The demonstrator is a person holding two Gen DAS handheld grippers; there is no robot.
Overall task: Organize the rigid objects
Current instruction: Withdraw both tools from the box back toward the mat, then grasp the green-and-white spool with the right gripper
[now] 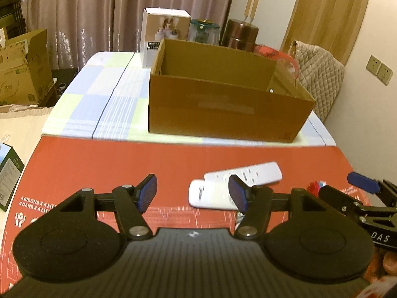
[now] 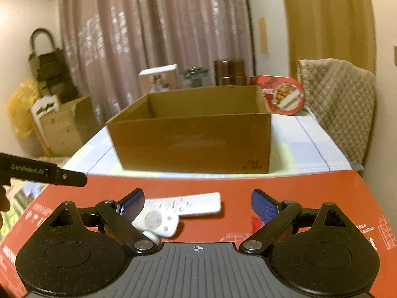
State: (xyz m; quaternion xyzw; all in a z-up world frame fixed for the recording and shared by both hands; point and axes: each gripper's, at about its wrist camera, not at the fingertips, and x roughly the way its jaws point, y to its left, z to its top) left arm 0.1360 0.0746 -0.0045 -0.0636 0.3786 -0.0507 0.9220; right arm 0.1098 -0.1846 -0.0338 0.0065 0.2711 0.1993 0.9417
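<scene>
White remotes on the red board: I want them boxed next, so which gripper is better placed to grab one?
Probably left. The left gripper is open with the white remotes beside its right finger; the right gripper, also open, has them off to its left.

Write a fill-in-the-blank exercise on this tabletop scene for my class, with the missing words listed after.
1. Two white remotes lie on a flattened ____ carton.
2. The brown cardboard box is open at the ____.
3. The left hand-held gripper has its jaws ____.
4. Behind the box hangs a ____.

Missing words: red; top; open; curtain
</scene>
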